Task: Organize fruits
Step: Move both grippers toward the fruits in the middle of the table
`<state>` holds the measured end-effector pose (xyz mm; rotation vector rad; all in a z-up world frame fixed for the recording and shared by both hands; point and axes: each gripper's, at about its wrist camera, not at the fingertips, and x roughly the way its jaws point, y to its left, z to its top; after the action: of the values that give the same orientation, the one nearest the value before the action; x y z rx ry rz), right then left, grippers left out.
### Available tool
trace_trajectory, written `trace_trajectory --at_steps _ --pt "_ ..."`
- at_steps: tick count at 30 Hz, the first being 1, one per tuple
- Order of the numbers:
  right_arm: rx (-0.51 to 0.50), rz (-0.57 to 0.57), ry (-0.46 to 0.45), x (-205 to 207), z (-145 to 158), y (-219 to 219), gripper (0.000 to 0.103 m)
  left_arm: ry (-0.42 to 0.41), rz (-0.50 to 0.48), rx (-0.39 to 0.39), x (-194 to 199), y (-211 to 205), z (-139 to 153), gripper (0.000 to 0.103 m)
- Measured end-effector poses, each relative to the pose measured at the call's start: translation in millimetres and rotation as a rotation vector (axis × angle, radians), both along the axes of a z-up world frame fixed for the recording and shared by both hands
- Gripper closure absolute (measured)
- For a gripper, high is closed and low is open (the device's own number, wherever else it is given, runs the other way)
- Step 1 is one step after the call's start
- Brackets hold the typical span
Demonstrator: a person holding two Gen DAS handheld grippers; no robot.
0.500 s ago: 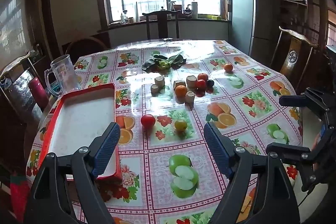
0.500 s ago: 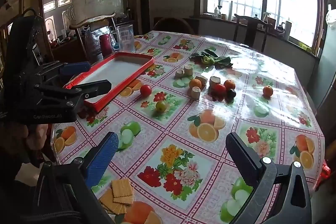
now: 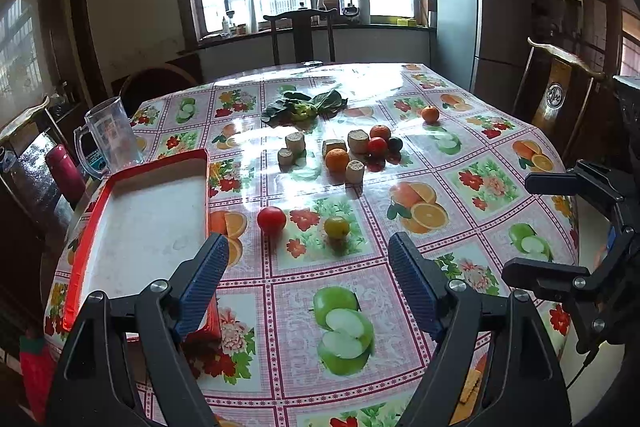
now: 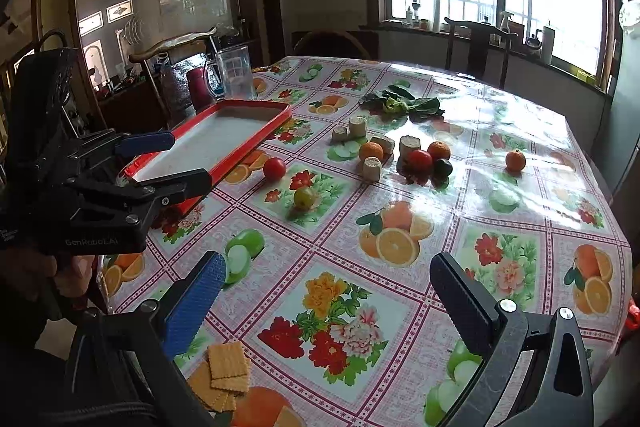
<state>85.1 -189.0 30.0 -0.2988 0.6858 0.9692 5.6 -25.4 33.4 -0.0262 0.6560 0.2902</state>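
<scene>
A red tomato and a yellow-green fruit lie on the tablecloth just ahead of my open, empty left gripper. An orange, a red fruit, a dark fruit and several tan cut pieces cluster at mid-table. A lone orange lies further right. A red-rimmed white tray sits empty at the left. My right gripper is open and empty over the near table edge; the tomato and the tray also show in its view.
Leafy greens lie beyond the fruit. A clear pitcher and a red bottle stand behind the tray. Crackers lie at the near edge. Chairs ring the table; a fridge stands at the back right.
Both grippers have barely shifted; the fruit and tray lie where they were.
</scene>
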Motion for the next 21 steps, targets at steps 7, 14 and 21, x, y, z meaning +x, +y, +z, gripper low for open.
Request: trace_trajectory --at_steps 7,14,21 --pt "0.002 -0.012 0.041 10.5 -7.6 -1.4 0.0 0.023 -0.016 -0.029 6.2 0.3 -8.8 0.021" --pt "0.011 -0.032 0.054 30.8 -17.9 4.3 0.002 0.071 -0.039 -0.128 18.1 10.8 -27.1 0.021" --pt "-0.035 -0.056 0.067 65.8 -31.1 27.8 0.016 0.127 -0.066 -0.202 49.7 22.6 -46.2 0.021"
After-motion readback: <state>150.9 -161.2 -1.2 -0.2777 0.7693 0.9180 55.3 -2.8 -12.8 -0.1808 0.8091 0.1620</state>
